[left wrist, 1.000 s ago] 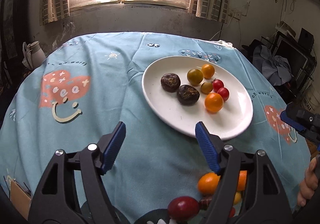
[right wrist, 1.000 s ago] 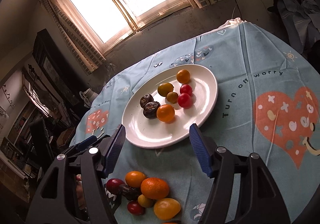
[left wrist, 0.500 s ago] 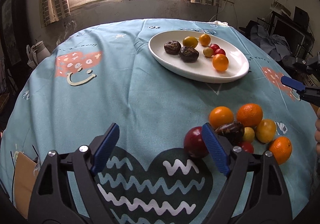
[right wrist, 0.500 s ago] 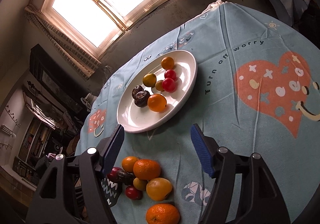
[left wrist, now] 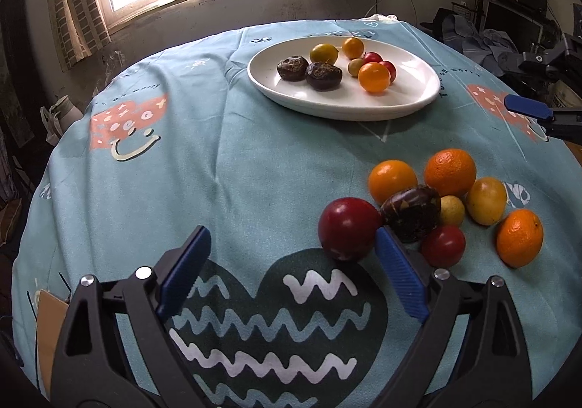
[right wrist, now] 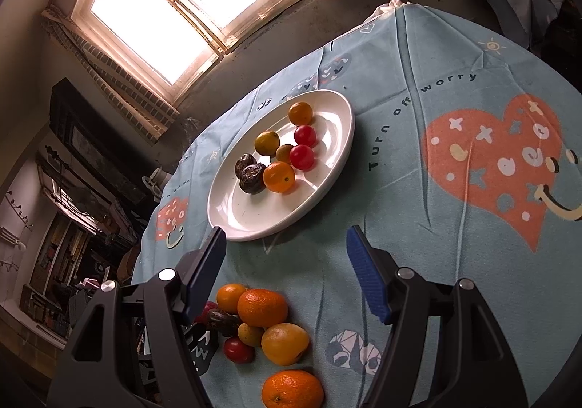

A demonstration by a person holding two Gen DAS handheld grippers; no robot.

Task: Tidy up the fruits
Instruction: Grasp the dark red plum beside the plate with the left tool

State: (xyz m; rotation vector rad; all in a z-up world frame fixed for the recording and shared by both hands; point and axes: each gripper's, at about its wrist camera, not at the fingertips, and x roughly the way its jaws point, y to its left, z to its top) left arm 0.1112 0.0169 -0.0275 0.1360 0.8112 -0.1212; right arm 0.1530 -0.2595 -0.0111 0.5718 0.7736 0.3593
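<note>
On a bench under a blue tablecloth (left wrist: pixel 254 160), the left tool (left wrist: pixel 291 244) is opening wide and holds nothing; its right pad sits just beside a dark red plum (left wrist: pixel 347 228) in a loose fruit pile. The right tool (right wrist: pixel 285 244) hangs part open and empty above that pile. Farther back, a white plate (left wrist: pixel 407 99) holds more small fruits.

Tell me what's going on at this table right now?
A person with a gripper in each hand is sorting fruit from a loose pile on the blue tablecloth onto a white plate, which already holds several pieces. The left gripper sits low beside the pile, its jaws opening, with a dark red fruit just ahead of its right finger; nothing is gripped. The right gripper hovers open and empty between the pile and the plate.
</note>
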